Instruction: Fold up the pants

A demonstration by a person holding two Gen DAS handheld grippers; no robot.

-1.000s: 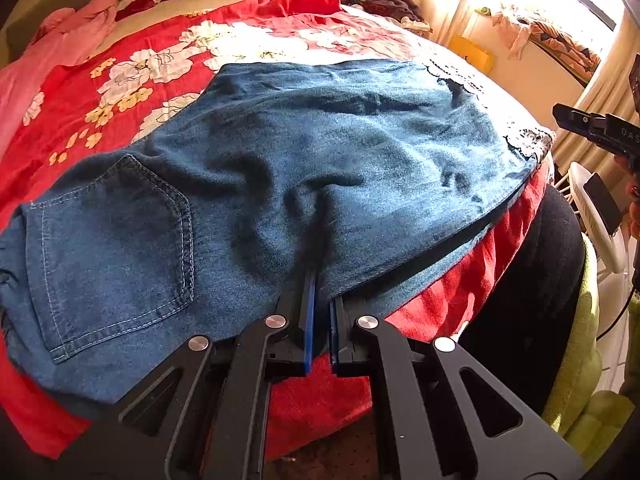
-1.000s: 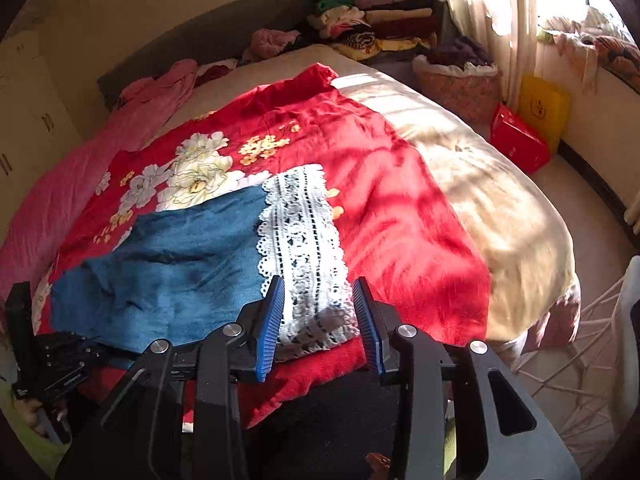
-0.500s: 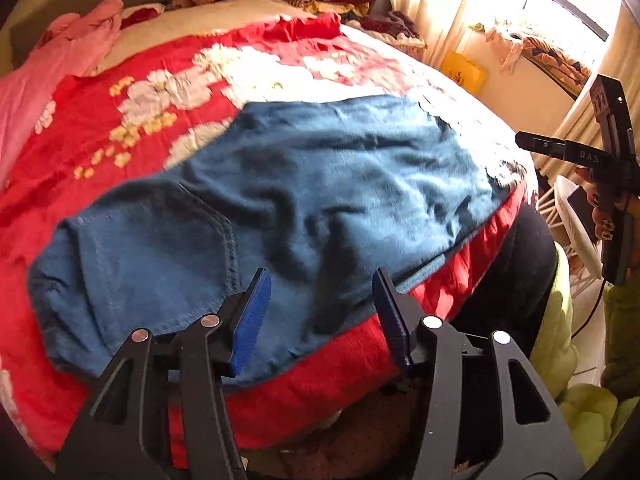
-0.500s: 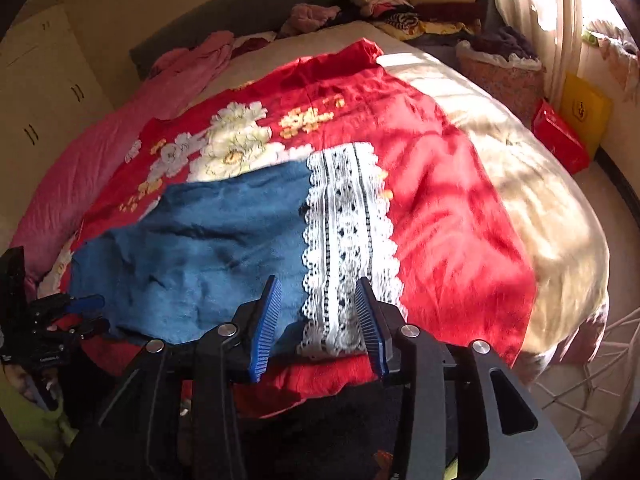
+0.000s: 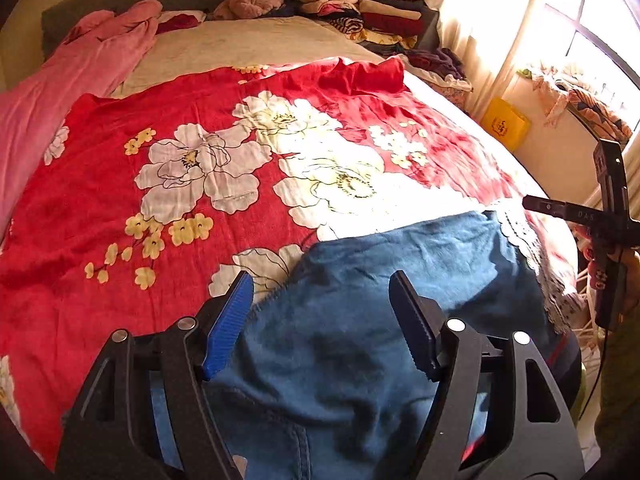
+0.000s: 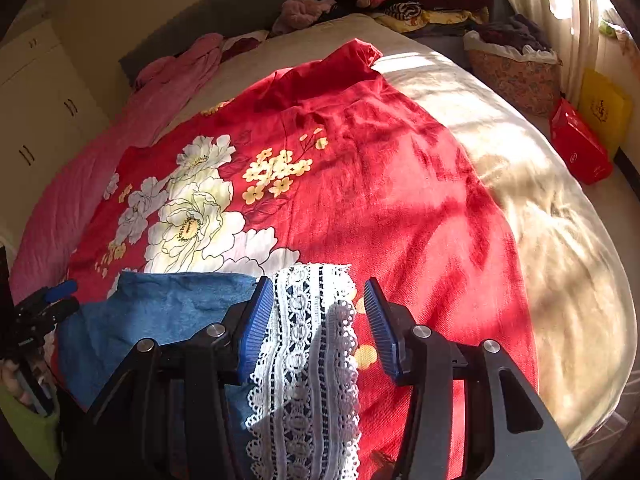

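We have the pants [image 5: 400,320], blue denim with a white lace hem [image 6: 308,344], lying across the near edge of the bed [image 6: 540,208] on the red floral blanket [image 5: 120,208], close to us so both ends are within reach. They lie lengthwise along the edge, with the lace hem to our right and the rest of the denim running off to our left. Our left hand-held gripper [image 5: 322,320] hangs just above the denim with its jaws spread wide and nothing between them; we judge it is lining up over the cloth for a new grip. Our right hand-held gripper [image 6: 320,320] is also spread, straddling the lace hem without pinching it, likely so that it can take that end for the fold. The blanket gives a flat, soft surface to fold on. Beyond it, a pink cover [image 5: 48,92] lies along the far left side, and stacked clothes [image 5: 352,12] sit at the head of the bed, well apart from our work
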